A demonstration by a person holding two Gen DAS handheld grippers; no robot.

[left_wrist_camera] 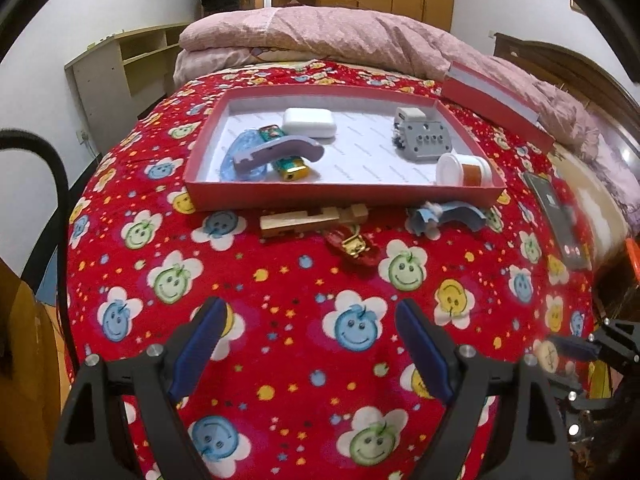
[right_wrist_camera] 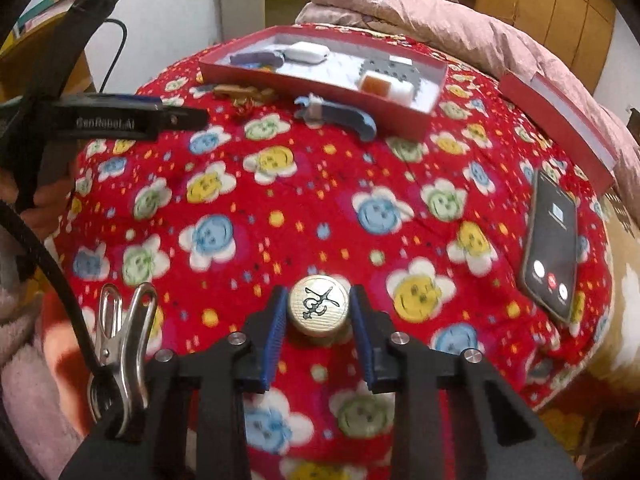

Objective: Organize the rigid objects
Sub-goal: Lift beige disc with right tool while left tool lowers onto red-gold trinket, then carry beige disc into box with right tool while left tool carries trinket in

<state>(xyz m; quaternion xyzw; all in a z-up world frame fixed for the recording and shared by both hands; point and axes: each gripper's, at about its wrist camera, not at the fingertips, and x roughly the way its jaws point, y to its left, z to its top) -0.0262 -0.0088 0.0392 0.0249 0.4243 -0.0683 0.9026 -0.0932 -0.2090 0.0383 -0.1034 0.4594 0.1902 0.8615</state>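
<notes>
The right gripper (right_wrist_camera: 319,312) pinched a round gold knob (right_wrist_camera: 319,309) between its jaws, above the red blanket (right_wrist_camera: 304,200). A metal clip (right_wrist_camera: 120,344) hung just to their left, and a phone (right_wrist_camera: 554,240) lay off to the right. Far ahead sat the red tray (left_wrist_camera: 340,194), with a blue piece (right_wrist_camera: 340,116) and wooden block (left_wrist_camera: 308,220) before it. The left gripper (left_wrist_camera: 310,344) was spread wide, holding nothing.

Black left gripper (left_wrist_camera: 308,344) and right gripper (right_wrist_camera: 319,334): ribbed blue pads on the fingers (right_wrist_camera: 272,344), silver screws, white "GenRobot.AI" lettering.
</notes>
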